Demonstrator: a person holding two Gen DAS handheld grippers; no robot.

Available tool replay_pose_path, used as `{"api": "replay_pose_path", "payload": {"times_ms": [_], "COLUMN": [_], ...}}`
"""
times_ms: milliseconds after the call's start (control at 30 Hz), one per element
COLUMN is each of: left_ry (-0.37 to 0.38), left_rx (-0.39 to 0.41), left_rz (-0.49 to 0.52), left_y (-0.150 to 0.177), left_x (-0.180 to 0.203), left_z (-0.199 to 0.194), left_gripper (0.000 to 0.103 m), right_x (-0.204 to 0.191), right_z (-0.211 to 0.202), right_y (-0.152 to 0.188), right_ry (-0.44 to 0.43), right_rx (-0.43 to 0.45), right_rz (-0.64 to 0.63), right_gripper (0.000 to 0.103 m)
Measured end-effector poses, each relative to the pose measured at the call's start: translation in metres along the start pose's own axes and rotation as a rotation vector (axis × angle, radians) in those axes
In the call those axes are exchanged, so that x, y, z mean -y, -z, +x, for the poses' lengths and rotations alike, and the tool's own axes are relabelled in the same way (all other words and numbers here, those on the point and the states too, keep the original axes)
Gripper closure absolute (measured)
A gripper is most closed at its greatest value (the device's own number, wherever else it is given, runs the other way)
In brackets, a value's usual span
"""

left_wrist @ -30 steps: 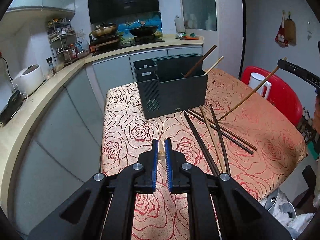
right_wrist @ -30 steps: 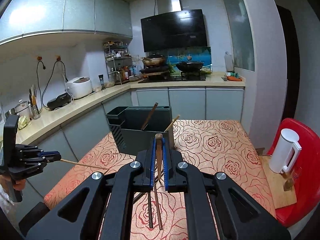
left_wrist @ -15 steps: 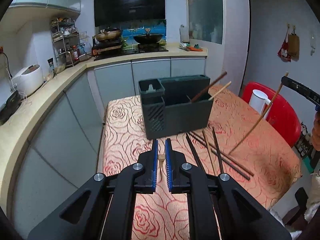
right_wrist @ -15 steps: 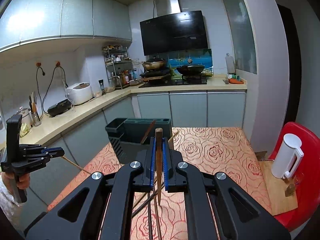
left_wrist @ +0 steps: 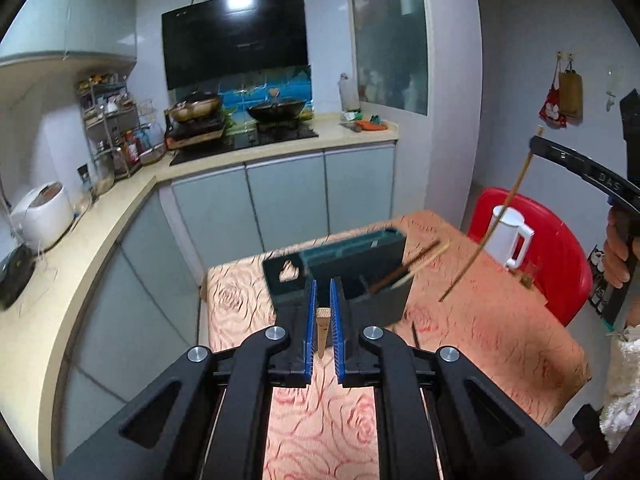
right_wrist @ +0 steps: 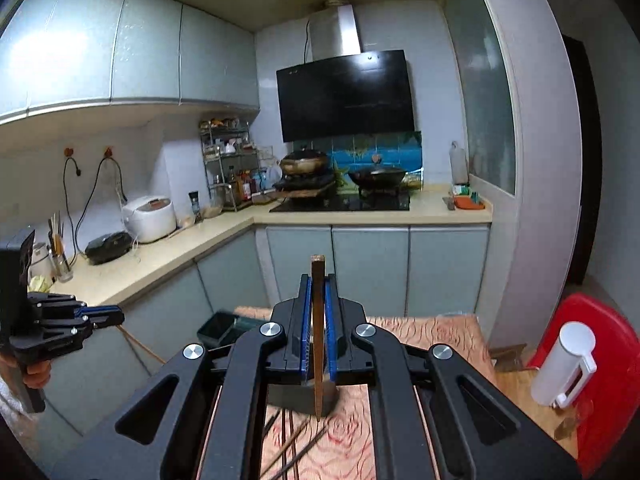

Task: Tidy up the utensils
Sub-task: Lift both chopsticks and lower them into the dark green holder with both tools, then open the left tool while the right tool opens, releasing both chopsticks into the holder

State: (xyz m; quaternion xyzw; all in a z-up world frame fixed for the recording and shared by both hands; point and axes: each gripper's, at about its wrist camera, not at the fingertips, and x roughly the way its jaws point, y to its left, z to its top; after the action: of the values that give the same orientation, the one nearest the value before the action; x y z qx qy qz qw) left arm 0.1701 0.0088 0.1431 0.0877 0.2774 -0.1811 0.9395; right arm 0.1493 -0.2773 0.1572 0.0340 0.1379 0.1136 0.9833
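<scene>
My left gripper (left_wrist: 322, 312) is shut on a light wooden chopstick (left_wrist: 322, 330), seen end-on between the blue pads. My right gripper (right_wrist: 317, 300) is shut on a brown chopstick (right_wrist: 318, 344), held nearly upright. In the left wrist view that chopstick (left_wrist: 492, 232) hangs tilted above the table, to the right of the dark utensil holder (left_wrist: 356, 276). The holder has two chopsticks (left_wrist: 408, 270) leaning in its right compartment. In the right wrist view the holder (right_wrist: 224, 328) is mostly hidden behind the gripper. Several dark chopsticks (right_wrist: 294, 444) lie loose on the rose-patterned tablecloth (left_wrist: 480, 328).
A white kettle (left_wrist: 508, 236) stands on a red chair (left_wrist: 560, 248) right of the table. The kitchen counter (left_wrist: 60, 280) with a rice cooker (left_wrist: 42, 214) runs along the left. The stove with pans (left_wrist: 240, 116) is at the back.
Both grippers have risen and tilted up with their chopsticks. The holder now sits lower in both views. The right-hand chopstick has swung from slanted to nearly upright.
</scene>
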Motion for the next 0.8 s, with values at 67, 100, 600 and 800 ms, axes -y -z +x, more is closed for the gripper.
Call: {"api": "replay_pose_path", "payload": {"times_ms": [67,100,600,800], "left_ry": [0.008,0.01,0.001,-0.012], "left_rx": [0.006,0.007,-0.022,-0.1], "left_rz": [0.012,0.02,0.042,0.032], "left_y": [-0.014,-0.022,-0.073,-0.061], "left_x": [0.003,0.006,0.018,0.018], "left_z": [0.005,0.01,0.076,0.12], "left_gripper": [0.096,0.096,0.096,0.096], "right_x": [0.003,0.004,0.007,0.005], "right_z": [0.008,0.013,0.078,0.108], "right_y": [-0.011,-0.016,-0.036,-0.019], "right_ry": [0.002,0.003,-0.033,-0.045], "right_rx": [0.011,0.016,-0.026,-0.109], "right_rz": [0.009,0.014,0.039,0.045], "right_gripper": [0.096,0.096,0.096,0.096]}}
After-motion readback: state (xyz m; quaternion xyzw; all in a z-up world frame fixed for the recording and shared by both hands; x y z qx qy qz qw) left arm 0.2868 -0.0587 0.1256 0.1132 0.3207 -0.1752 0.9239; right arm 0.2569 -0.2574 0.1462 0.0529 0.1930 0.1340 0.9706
